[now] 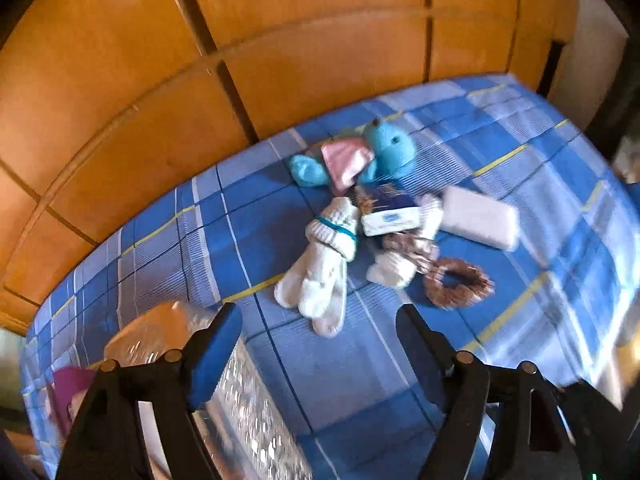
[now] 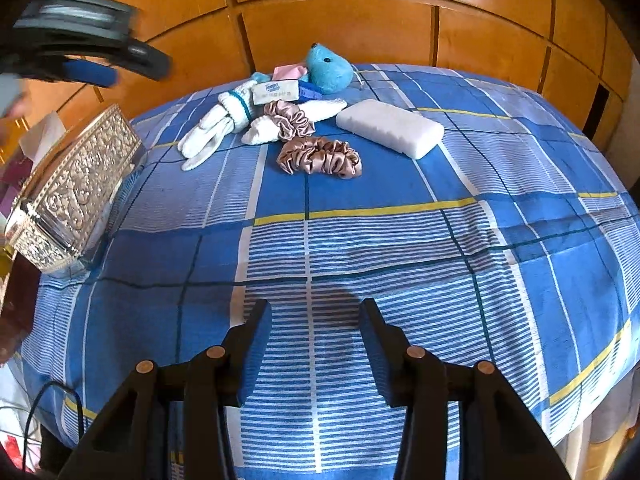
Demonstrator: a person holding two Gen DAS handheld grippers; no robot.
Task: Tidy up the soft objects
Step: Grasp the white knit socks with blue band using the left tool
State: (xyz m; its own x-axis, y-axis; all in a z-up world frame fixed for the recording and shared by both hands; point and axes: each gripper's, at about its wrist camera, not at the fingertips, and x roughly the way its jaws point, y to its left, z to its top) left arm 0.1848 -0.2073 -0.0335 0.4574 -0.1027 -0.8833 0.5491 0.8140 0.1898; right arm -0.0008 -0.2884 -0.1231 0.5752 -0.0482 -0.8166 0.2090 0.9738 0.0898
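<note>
Checked blue bedspread (image 2: 360, 240), items left to right:
- Clear embossed box (image 2: 76, 188), near the left edge; contents cannot be told
- White gloves (image 2: 212, 128), teal-banded cuffs
- Tissue packet (image 2: 276, 92), resting against the gloves
- Two tan satin scrunchies (image 2: 320, 158), one touching a glove, one just in front
- Blue plush toy (image 2: 330, 68), far side, pink cloth (image 2: 288, 72) beside it
- White sponge block (image 2: 390, 128), apart on the right
- Left gripper (image 1: 320, 320): jaws spread, nothing between
- Right gripper (image 2: 316, 312): jaws parted over bare cloth, grasping nothing
</note>
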